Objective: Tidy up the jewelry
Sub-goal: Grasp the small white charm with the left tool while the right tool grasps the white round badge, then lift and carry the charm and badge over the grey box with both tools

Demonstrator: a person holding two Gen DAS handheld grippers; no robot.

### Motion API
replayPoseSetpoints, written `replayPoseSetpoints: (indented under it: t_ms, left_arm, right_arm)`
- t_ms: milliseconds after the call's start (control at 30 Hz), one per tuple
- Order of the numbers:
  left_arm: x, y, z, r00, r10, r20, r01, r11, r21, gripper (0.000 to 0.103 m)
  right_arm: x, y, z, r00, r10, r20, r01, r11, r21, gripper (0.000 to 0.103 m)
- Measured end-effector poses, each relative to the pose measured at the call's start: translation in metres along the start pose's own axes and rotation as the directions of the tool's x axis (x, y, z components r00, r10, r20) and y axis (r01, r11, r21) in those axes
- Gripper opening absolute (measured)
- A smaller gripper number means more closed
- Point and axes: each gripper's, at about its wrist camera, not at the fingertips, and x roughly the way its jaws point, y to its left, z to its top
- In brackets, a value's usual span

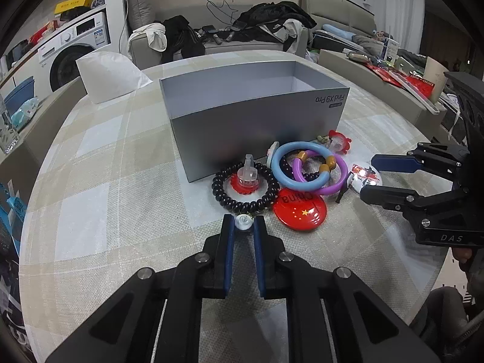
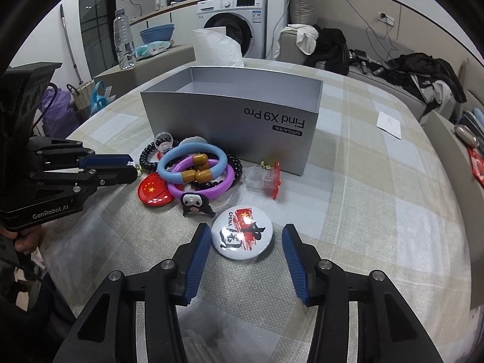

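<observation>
My left gripper (image 1: 243,223) is shut on a small white round charm (image 1: 243,220) at the near edge of the jewelry pile. Just beyond lie a black bead bracelet (image 1: 220,199), a clear charm on a red base (image 1: 246,178), a blue ring (image 1: 281,178), a purple ring (image 1: 341,181) and a red flag badge (image 1: 299,211). The open silver box (image 1: 242,115) stands behind the pile. My right gripper (image 2: 246,233) is open, straddling a white "CHINA" badge (image 2: 242,231) that lies flat; a gap shows at its right pad. The left gripper (image 2: 133,168) shows beside the pile.
A small panda-like figure (image 2: 193,204) and a clear-and-red charm (image 2: 266,180) lie near the box front. A white bag (image 2: 217,45) stands behind the box, a paper slip (image 2: 390,124) to its right. A water bottle (image 2: 124,39) stands on the ledge beyond the checked table (image 2: 378,211).
</observation>
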Motion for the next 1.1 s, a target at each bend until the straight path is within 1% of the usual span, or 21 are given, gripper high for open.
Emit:
replayPoseSetpoints:
  t_ms: [300,633,667,700,867,900,933,967,1000,1100]
  left_arm:
    - [-0.008,-0.001,-0.005,0.999,0.002,0.036,-0.003,1.0,0.015,0.008]
    - [-0.016,-0.001,-0.004,0.997,0.011,0.083,-0.012,1.0,0.006,0.008]
    - [-0.017,-0.001,-0.003,0.996,0.014,0.086,-0.015,1.0,0.004,0.008]
    - [-0.017,0.0,-0.002,0.996,0.018,0.087,-0.018,1.0,-0.001,0.008]
    - [-0.024,0.002,0.002,0.992,0.032,0.122,-0.029,0.999,-0.021,0.008]
    - [-0.027,0.003,0.003,0.991,0.035,0.13,-0.031,0.999,-0.027,0.008]
    - [-0.029,0.004,0.004,0.99,0.035,0.138,-0.03,0.999,-0.033,0.008]
    - [-0.031,0.004,0.006,0.989,0.032,0.147,-0.027,0.999,-0.037,0.008]
    - [-0.032,0.004,0.008,0.988,0.031,0.153,-0.025,0.999,-0.037,0.008]
    - [-0.033,0.005,0.011,0.986,0.034,0.163,-0.028,0.999,-0.038,0.008]
  right_arm:
    - [0.0,0.0,0.0,1.0,0.002,0.0,-0.002,1.0,0.002,0.048]
    - [0.004,0.006,0.005,0.999,-0.033,-0.016,0.032,0.999,-0.017,0.047]
    - [0.005,0.007,0.006,0.999,-0.031,-0.018,0.031,0.999,-0.021,0.043]
    - [0.005,0.007,0.006,1.0,-0.023,-0.017,0.023,0.999,-0.023,0.041]
    - [0.001,0.002,0.002,1.0,-0.018,-0.003,0.018,1.0,0.002,0.04]
    - [-0.002,0.0,0.0,1.0,-0.013,0.009,0.013,1.0,0.011,0.023]
    - [-0.008,-0.004,0.001,0.999,-0.02,0.039,0.018,0.999,0.031,0.015]
    - [-0.014,-0.01,0.002,0.998,-0.016,0.054,0.012,0.998,0.06,0.003]
    - [-0.017,-0.013,0.004,0.998,-0.021,0.059,0.016,0.997,0.077,0.0]
    - [-0.016,-0.018,0.002,0.999,-0.036,0.035,0.033,0.996,0.082,0.005]
